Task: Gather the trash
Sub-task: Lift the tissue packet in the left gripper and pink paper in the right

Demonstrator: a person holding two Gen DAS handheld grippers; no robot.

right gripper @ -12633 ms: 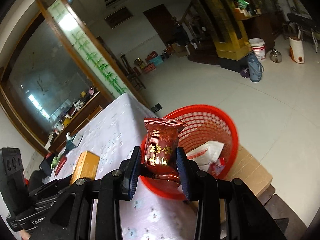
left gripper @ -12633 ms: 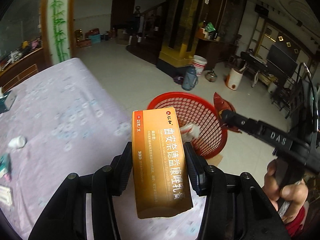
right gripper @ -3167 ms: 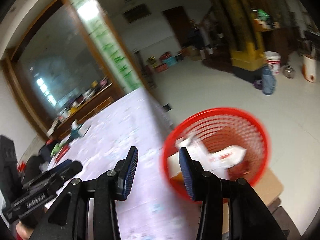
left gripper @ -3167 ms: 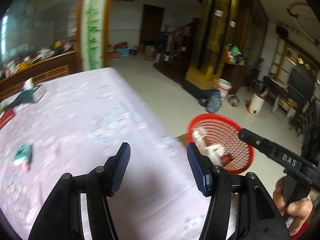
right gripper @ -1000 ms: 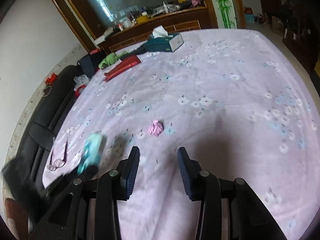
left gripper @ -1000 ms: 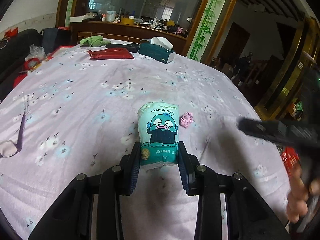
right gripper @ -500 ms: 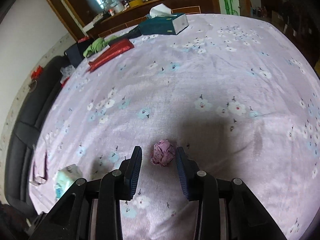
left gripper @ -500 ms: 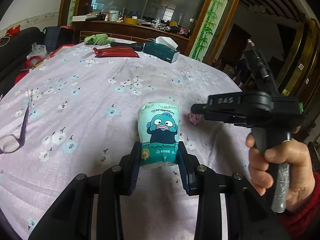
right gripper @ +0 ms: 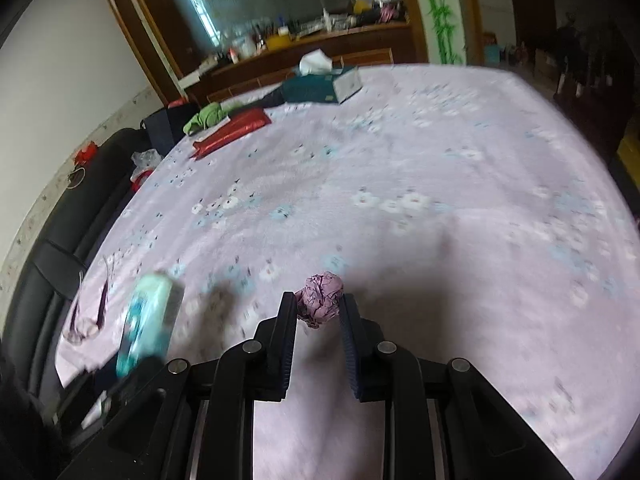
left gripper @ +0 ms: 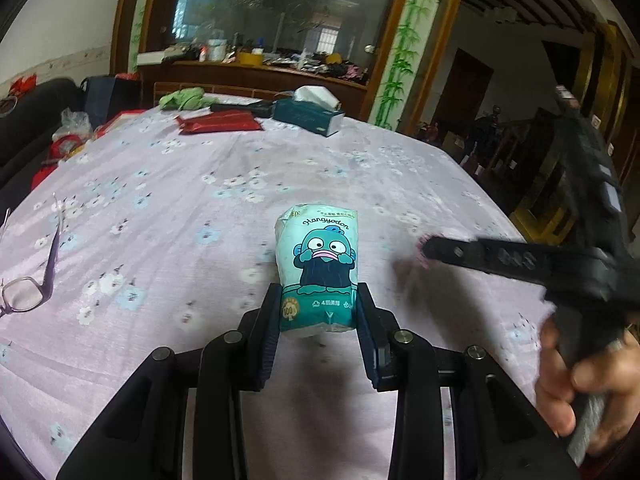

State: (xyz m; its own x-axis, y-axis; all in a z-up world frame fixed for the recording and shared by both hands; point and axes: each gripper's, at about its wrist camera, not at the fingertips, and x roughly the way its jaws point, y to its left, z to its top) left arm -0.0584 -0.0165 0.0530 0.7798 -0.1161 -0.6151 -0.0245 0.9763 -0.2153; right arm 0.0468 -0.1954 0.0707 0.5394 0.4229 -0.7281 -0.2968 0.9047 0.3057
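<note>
- Worktop (left gripper: 168, 184), under a lilac flowered cloth, carries little loose trash; both visible pieces are already in the grippers.
- Left gripper (left gripper: 318, 312): fingers closed part-way onto a teal tissue pack (left gripper: 318, 268), gripping its lower end. Pack stands upright, apparently lifted clear of the cloth.
- Right gripper (right gripper: 318, 314): fingers narrowed around a crumpled pink paper ball (right gripper: 321, 298), pads touching both its sides. Whether the ball is off the cloth cannot be told.
- Remaining at the 12 o'clock far edge: tissue box (left gripper: 308, 114), red packet (left gripper: 218, 125), green cloth (left gripper: 186, 98). Spectacles (left gripper: 28, 280) lie at 9 o'clock. None of these reads plainly as trash.
- No bin appears in either view.
- Judgement: pick-up stage is essentially complete for these two items; carrying and dropping them in a bin is outstanding. Afterwards, the far-edge items need assessing.
</note>
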